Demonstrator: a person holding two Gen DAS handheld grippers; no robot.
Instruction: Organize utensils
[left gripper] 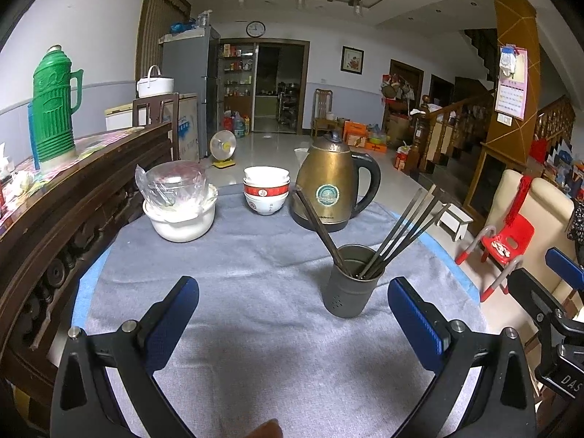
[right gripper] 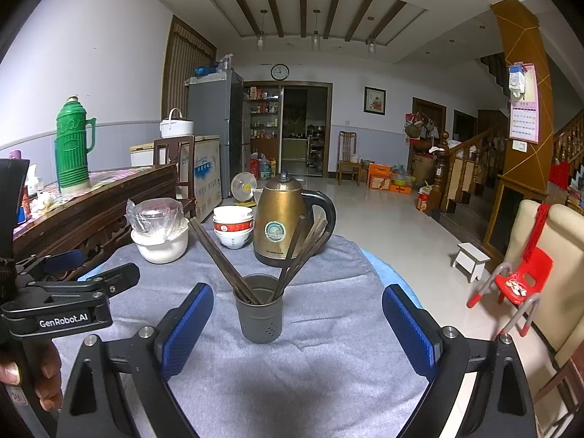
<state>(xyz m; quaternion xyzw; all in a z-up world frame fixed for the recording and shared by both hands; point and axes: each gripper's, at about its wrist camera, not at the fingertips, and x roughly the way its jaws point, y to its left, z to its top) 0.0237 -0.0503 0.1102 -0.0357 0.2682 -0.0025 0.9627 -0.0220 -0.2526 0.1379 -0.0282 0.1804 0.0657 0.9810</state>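
Grey cloth covers the table (left gripper: pixel 255 328), and both tools hang low over its near edge. Left gripper (left gripper: pixel 292 314) is spread wide and empty; right gripper (right gripper: pixel 297 325) is spread wide too, nothing between its blue pads. Just ahead of the right one stands the grey holder (right gripper: pixel 260 317), upright near the table's right edge, with dark chopsticks (right gripper: pixel 292 259) fanned out of it, some leaning left, some right. No loose utensil shows on the cloth, so this looks like the closing step, or a pause before tidying the fan. Next move, I'd say, calls for a careful pinch on a leaning stick without tipping the holder. Further back sit a white pot (left gripper: pixel 179 219) with wrapped dishes, stacked bowls (left gripper: pixel 266 189), and a brass kettle (left gripper: pixel 328 189) right behind the sticks, crowding any reach past them.
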